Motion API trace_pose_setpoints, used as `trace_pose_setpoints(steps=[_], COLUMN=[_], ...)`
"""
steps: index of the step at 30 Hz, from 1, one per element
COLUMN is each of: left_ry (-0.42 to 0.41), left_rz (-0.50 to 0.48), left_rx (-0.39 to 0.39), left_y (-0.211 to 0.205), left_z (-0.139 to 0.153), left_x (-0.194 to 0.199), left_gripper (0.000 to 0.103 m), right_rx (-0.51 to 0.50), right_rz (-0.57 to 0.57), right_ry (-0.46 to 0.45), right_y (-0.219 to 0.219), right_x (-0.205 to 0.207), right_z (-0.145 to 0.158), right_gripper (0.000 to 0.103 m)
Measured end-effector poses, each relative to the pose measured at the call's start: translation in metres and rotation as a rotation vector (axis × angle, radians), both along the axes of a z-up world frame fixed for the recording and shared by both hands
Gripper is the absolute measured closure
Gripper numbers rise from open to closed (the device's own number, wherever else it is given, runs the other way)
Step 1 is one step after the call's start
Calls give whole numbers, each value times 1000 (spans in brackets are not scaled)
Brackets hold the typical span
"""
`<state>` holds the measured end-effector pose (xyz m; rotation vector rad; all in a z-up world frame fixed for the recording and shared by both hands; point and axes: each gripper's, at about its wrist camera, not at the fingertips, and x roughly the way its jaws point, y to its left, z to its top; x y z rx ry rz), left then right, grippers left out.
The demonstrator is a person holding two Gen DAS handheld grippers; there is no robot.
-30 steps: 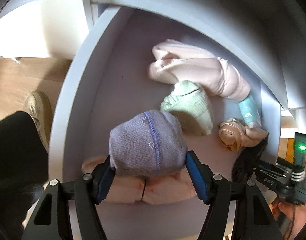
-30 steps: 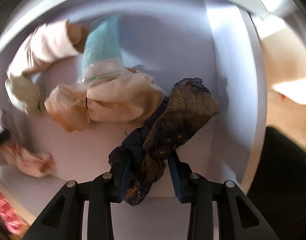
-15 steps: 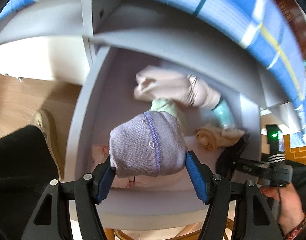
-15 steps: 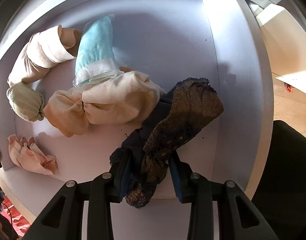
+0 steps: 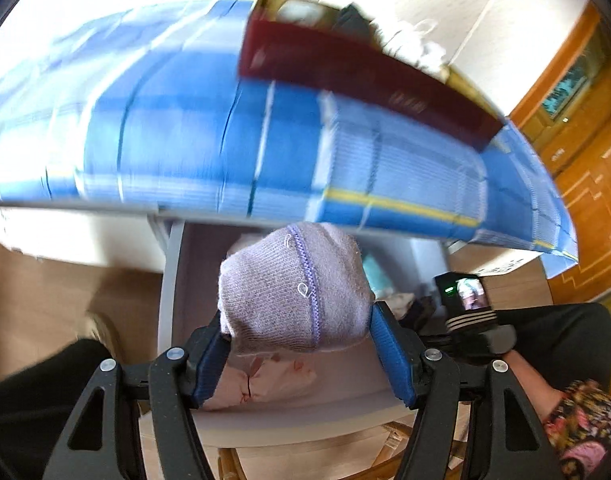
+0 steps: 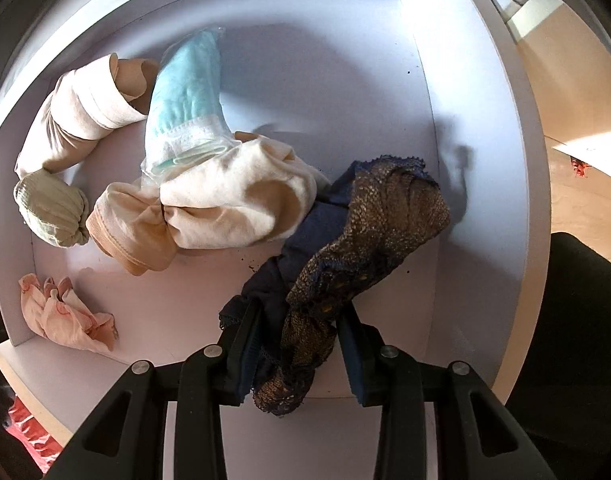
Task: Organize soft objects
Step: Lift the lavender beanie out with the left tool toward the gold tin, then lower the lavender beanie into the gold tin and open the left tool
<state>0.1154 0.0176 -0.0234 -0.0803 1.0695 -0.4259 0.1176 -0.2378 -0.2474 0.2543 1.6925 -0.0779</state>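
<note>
In my left gripper [image 5: 299, 354] sits the lilac knitted sock ball [image 5: 293, 288], above the pale open drawer [image 6: 477, 128]. My right gripper [image 6: 301, 344] holds the dark lace garment [image 6: 361, 236] at the drawer's right. Left of it lies the cream cloth bundle [image 6: 225, 204], the turquoise packet [image 6: 185, 96] behind, the pink frilly cloth [image 6: 61, 316] front left.

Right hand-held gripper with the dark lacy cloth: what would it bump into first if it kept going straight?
Probably the pale drawer floor. The right hand-held gripper points down into the drawer, and its dark navy-and-gold lace cloth would touch first.
</note>
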Motion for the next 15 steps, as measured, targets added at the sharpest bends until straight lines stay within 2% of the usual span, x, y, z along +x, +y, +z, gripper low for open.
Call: trace_pose_setpoints(steps=[7, 12, 15], left_ry=[-114, -168, -170], left_rz=[-56, -93, -91], left_rx=[-26, -17, -8], left_y=[-11, -30, -35], left_z=[71, 117, 134], left_x=[9, 40, 64], left_gripper=[35, 35, 35], right_rx=[11, 16, 17], right_rz=[-13, -21, -23], right_ry=[5, 7, 9], right_y=[-5, -7, -8], right_x=[0, -1, -2], right_z=[-5, -10, -11], right_gripper=[66, 66, 66])
